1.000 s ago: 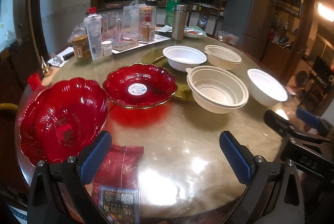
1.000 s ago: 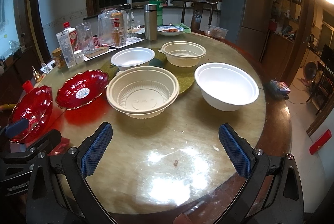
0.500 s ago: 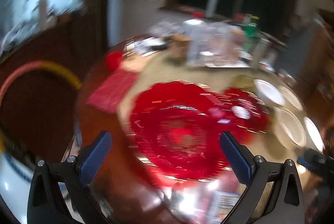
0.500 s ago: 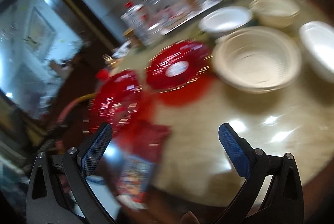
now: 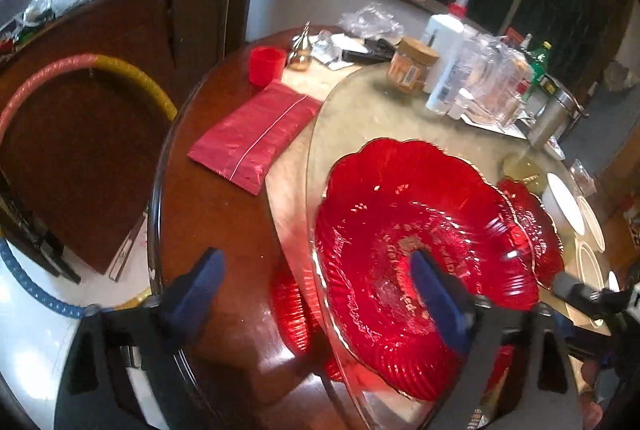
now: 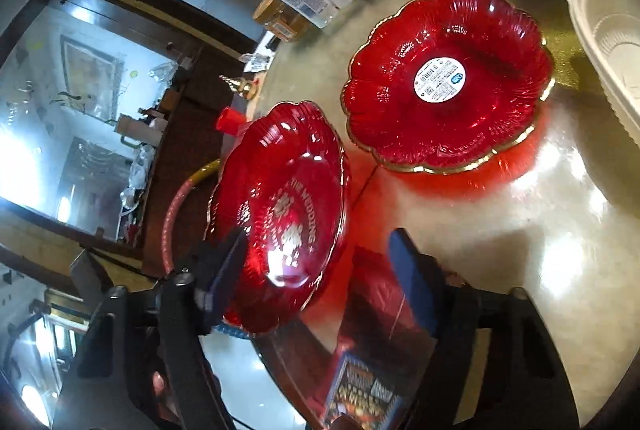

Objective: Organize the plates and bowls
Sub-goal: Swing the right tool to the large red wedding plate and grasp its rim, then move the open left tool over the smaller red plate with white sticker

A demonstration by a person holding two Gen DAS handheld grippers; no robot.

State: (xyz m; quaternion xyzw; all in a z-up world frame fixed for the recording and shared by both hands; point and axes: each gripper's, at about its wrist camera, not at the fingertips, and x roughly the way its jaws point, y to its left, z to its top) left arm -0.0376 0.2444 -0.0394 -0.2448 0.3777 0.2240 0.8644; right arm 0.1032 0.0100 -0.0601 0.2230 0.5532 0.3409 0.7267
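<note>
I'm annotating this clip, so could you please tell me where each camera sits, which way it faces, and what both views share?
Left wrist: on the left gripper, angled down at the lettered red plate; its blue-padded fingers show, jaws closing astride the plate's rim.
Right wrist: on the right gripper, angled down at the same plate, stickered red plate beyond; its fingers show, jaws closing with the plate between them.
Shared: both red plates.

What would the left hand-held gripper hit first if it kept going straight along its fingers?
Most likely the near rim of the red plate with gold lettering. The left hand-held gripper straddles that edge, jaws closing, not yet pressing. Depth is uncertain.
</note>
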